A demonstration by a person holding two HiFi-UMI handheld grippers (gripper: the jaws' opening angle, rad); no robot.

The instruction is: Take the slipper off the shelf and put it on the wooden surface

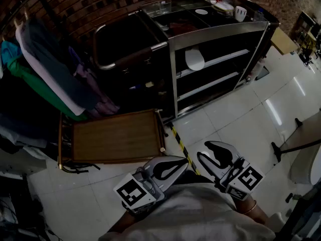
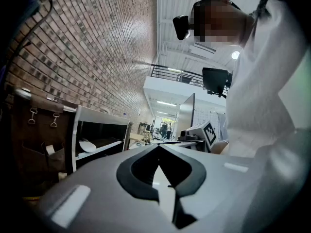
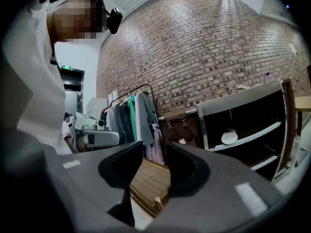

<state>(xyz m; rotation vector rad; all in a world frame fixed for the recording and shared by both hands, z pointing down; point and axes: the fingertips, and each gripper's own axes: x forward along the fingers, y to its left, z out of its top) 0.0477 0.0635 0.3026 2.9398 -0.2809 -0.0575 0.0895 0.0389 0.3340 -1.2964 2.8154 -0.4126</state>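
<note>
A white slipper (image 1: 194, 59) lies on the upper shelf of a metal shelf unit (image 1: 215, 34), far from both grippers. It also shows small in the left gripper view (image 2: 87, 145) and the right gripper view (image 3: 229, 137). The wooden surface (image 1: 118, 137), a low tray-like table, stands on the floor left of the shelf and appears between the right jaws (image 3: 150, 181). My left gripper (image 1: 183, 159) (image 2: 158, 149) hovers near my body, shut and empty. Beside it my right gripper (image 1: 204, 150) (image 3: 154, 149) is open with nothing between its fingers.
A clothes rack (image 1: 45, 69) with hanging garments fills the left side. A black cart (image 1: 130, 44) stands against the shelf unit's left. Yellow-black tape (image 1: 180, 142) runs across the white tiled floor. Small items (image 1: 220, 6) sit on the shelf top.
</note>
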